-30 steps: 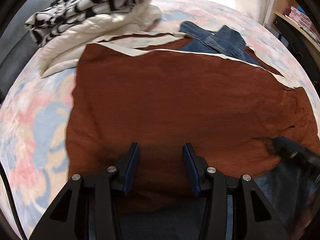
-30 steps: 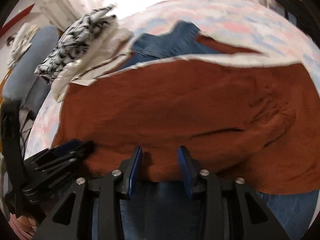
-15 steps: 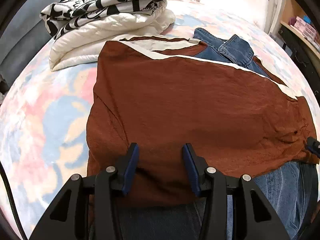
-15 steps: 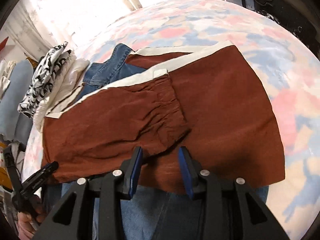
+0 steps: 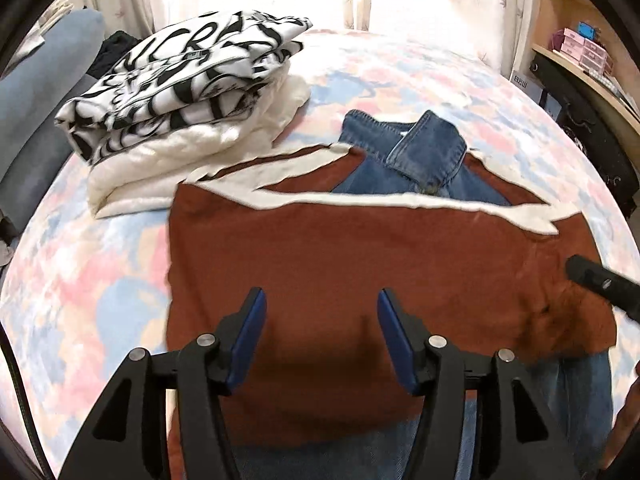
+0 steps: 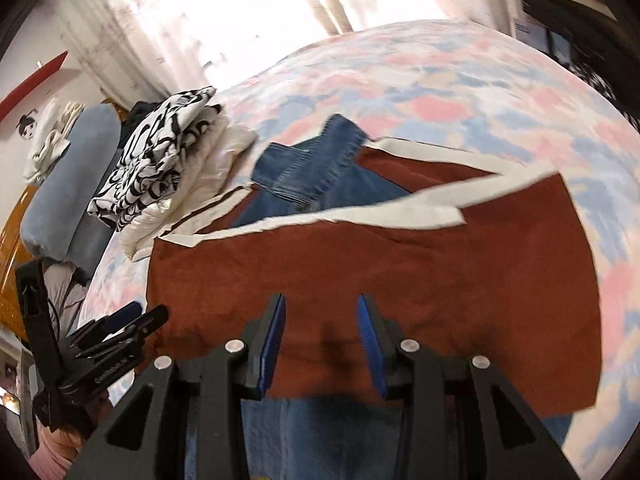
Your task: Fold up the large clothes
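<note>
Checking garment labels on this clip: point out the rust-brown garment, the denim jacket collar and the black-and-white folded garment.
rust-brown garment (image 5: pixel 360 256): left wrist view, middle of its top panel.
denim jacket collar (image 5: pixel 432 148): left wrist view, right collar flap.
black-and-white folded garment (image 5: pixel 188 76): left wrist view, top printed face.

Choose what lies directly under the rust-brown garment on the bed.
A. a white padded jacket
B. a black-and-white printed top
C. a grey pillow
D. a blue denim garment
D: the blue denim garment shows beyond the rust-brown garment's white-trimmed far edge and again at its near edge.

The left hand-held gripper and right hand-held gripper hover side by side (jaws spread, holding nothing).
</note>
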Motion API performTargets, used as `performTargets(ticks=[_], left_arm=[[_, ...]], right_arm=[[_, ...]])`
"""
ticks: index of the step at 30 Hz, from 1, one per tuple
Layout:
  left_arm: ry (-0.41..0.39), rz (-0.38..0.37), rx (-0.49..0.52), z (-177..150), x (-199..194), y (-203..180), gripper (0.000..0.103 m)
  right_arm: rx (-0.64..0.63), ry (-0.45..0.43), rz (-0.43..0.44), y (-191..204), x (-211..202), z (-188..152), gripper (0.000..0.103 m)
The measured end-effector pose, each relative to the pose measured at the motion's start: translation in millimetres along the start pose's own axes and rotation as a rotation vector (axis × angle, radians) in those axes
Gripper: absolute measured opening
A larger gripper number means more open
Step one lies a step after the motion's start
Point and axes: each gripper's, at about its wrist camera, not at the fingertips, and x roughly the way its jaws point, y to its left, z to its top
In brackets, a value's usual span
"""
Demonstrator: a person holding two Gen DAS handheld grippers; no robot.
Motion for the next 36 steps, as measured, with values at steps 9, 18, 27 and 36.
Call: performTargets(ticks=[9,18,27,36], left_arm=[[0.041,0.065,-0.031,14,75,-16,0.056],[0.002,0.143,-0.153,9,104,29,0.058],[0.034,0.125,-0.161,10,89,31,0.058],[-0.004,0.078,-0.125,-9,11,30,0.066]], right_arm=[[0.038,0.082,-0.019,-3,77,17,0.037],[0.166,-0.011,-0.068,-70,71,3,0.035],[0.141,0.006,-0.051,-52,61,0,0.037],[0.094,-0.035,0.041,-23,-5,-13,0.051]])
